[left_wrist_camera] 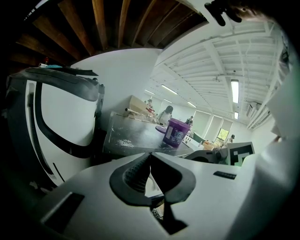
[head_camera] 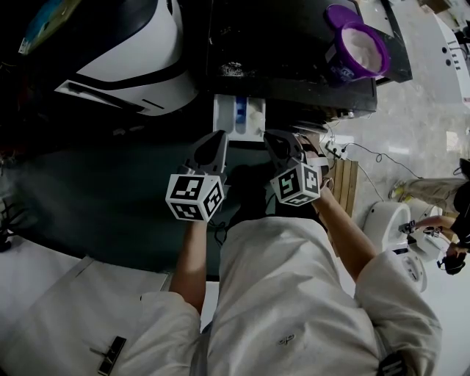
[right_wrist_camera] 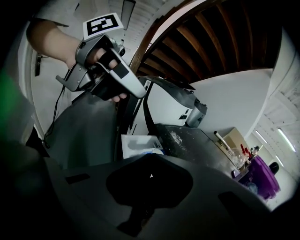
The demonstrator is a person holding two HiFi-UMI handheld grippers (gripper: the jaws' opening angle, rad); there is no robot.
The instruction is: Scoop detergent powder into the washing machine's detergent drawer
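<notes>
At the front of the washing machine (head_camera: 294, 81), the detergent drawer (head_camera: 239, 117) stands pulled out. It is white with a blue insert and lies directly ahead of both grippers. The left gripper (head_camera: 214, 139) and the right gripper (head_camera: 279, 138) are held side by side just short of the drawer, not touching it. Each gripper view shows its jaws pressed together with nothing between them. The purple detergent tub (head_camera: 360, 48) sits on the machine's dark top, well apart from the drawer toward the person's right. Its mouth is uncovered and white powder shows inside, and what appears to be its purple lid (head_camera: 339, 13) lies just behind it. A thin scatter of spilled powder (left_wrist_camera: 124, 141) lies on the dark top, nearer the drawer than the tub. No scoop can be made out in any view. Whether the drawer already holds powder cannot be told, since the pale compartment beside the blue insert could be powder or bare plastic. As a judgement, the preparatory steps are done: the drawer is open and the tub is uncovered. The transfer itself is not under way, since neither gripper holds a tool or reaches toward the tub. If the drawer is unfilled, what remains is to find a scoop, load it at the tub and empty it into the drawer.
</notes>
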